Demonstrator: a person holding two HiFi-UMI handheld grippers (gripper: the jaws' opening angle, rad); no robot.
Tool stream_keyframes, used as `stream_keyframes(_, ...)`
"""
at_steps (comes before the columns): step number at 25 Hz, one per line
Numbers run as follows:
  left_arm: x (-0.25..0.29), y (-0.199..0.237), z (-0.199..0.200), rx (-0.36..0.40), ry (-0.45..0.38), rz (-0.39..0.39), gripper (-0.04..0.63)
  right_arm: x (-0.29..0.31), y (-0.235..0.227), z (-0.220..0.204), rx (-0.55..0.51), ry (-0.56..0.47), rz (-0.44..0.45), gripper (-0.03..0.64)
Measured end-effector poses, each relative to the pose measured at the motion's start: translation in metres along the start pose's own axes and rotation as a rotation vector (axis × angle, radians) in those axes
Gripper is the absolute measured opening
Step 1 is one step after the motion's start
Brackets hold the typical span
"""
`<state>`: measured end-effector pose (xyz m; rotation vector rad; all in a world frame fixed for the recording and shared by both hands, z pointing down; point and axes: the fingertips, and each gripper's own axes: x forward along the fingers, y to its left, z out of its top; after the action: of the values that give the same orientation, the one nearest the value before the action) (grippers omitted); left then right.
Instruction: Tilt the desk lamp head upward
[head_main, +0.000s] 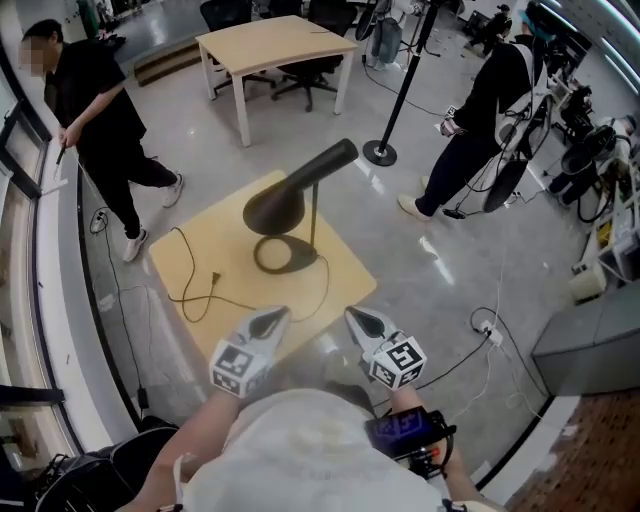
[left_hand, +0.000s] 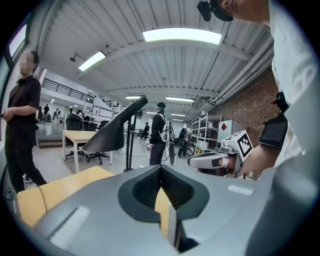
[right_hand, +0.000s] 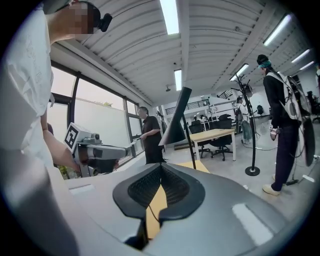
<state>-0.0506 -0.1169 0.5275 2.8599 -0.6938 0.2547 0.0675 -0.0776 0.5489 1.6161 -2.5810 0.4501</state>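
We judge this to be the approach step: the tilt has not begun, and nothing is touching the desk lamp (head_main: 300, 200). The lamp stands near the middle of the low wooden bench (head_main: 190, 262). Its round base (head_main: 285, 257) sits flat, a thin stem (head_main: 315, 215) rises upright from it, and its cord (head_main: 190, 290) trails off towards the bench's left side. The left gripper (head_main: 278, 314) and the right gripper (head_main: 352, 314) hang side by side at the near edge of the bench, both short of the base. Each gripper view shows the fingers pressed together with nothing between them, so both grippers are closed and empty. The lamp head (head_main: 290, 192) is a dark cone. In the head view its long axis runs on a slant from the wide mouth at lower left to the narrow tail at upper right. The mouth therefore points down at the bench and to the left, with the tail raised above the stem. We expect the next move to call for opening at least one set of fingers. One gripper would then go to the cone and, if needed, the other to the stem or base to steady it. Swinging the mouth up about the joint at the top of the stem then makes the tilt. The base looks light, so an unsteadied push could slide or tip the lamp.
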Motion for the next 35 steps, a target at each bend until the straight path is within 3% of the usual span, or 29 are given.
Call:
stream_keyframes(13,0.075,0.019,0.030,-0.054,0.014,0.131,0.002,0.032,-0.092,0.035,-0.013,0.018,0.130,0.015)
stream_keyframes(22,0.099,0.051,0.046,-0.069,0.005,0.301,0.002,0.046,-0.133,0.035,-0.010,0.062,0.256,0.015)
stream_keyframes(29,0.106,0.051,0.038,-0.097,0.017,0.307,0.002,0.061,-0.138,0.032,-0.033,0.080,0.295,0.015)
stream_keyframes(35,0.099,0.066,0.032,-0.127,0.013,0.311,0.002,0.071,-0.138,0.050,-0.120,0.092,0.316,0.015)
